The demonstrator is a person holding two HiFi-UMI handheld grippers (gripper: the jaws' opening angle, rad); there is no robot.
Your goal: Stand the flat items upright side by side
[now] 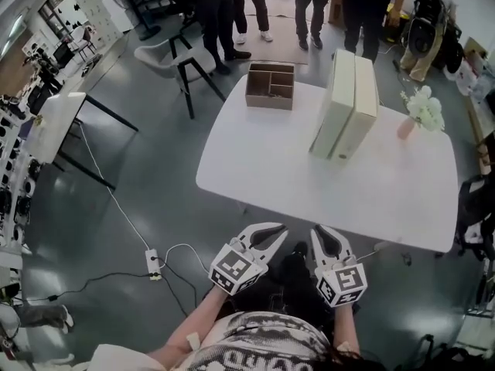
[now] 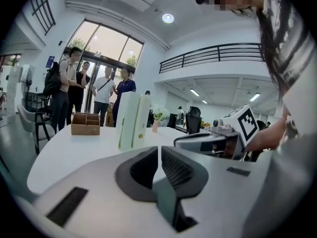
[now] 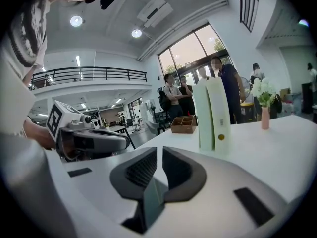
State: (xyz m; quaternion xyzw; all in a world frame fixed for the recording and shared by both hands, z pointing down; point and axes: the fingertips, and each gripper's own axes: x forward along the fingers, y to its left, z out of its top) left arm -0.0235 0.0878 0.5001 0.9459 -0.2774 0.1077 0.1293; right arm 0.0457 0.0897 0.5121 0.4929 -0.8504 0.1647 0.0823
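Note:
Two cream flat boxes stand upright side by side, touching, at the far middle of the white table; the same boxes show in the left gripper view, and as boxes in the right gripper view. My left gripper and right gripper hover off the table's near edge, close to my body and well apart from the boxes. Both have their jaws together with nothing between them. In its own view the left gripper is shut, and so is the right gripper.
A brown cardboard tray with compartments sits at the table's far left corner. A pink vase of white flowers stands at the far right. Several people stand beyond the table. A chair and a power strip with cables lie on the floor to the left.

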